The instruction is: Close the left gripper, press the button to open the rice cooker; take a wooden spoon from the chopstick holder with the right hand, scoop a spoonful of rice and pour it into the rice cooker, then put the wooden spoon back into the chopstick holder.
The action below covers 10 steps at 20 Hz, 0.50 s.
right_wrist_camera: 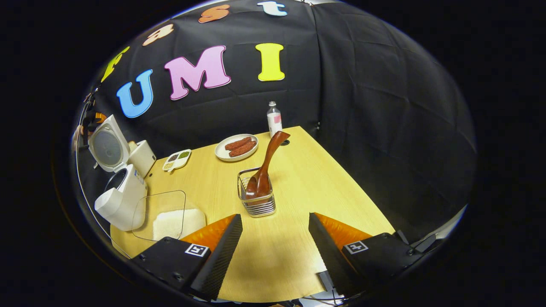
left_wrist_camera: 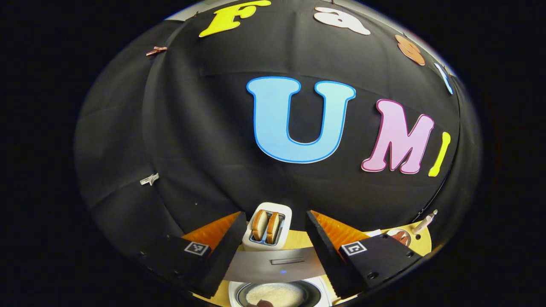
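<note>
- Though spread open and holding nothing, kept the right gripper (right_wrist_camera: 275, 216) aimed at the dark brown wooden spoon (right_wrist_camera: 264, 168), near and almost dead ahead.
- Stood bowl-down in the square wire chopstick holder (right_wrist_camera: 256, 207) on the pale wooden table (right_wrist_camera: 324, 179); long axis near upright, handle leaning away and rightward.
- Hung the left gripper (left_wrist_camera: 275, 215), likewise open and empty, over the white rice cooker (right_wrist_camera: 121, 200), lid already raised, well left of the holder.
- Judged the right gripper far nearer; probably 1 forward reach to the handle.
</note>
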### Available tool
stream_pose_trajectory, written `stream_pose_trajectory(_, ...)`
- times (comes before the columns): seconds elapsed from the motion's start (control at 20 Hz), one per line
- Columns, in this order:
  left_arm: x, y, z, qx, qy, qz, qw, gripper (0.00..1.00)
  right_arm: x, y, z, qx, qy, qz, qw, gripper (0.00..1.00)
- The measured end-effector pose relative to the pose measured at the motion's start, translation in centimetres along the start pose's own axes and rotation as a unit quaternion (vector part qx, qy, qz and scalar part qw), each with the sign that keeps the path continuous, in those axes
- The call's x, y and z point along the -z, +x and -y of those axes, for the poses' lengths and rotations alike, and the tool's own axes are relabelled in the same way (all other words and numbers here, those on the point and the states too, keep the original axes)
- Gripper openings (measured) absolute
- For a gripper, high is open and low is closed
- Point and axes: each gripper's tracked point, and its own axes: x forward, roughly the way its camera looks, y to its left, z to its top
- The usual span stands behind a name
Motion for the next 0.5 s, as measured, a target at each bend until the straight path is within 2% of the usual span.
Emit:
stream_pose_trajectory(0.25,2.1,-2.8,0.5,0.007,-0.003,-0.03,1.0,0.98,0.4,0.1,-1.0,-0.014,-0.004,0.001,1.0,0.99)
stream_pose_trajectory(0.5,6.8,-7.3,1.5,0.006,-0.017,-0.041,0.999,0.99,0.7,-0.3,-1.6,-0.025,-0.003,-0.002,1.0,0.99)
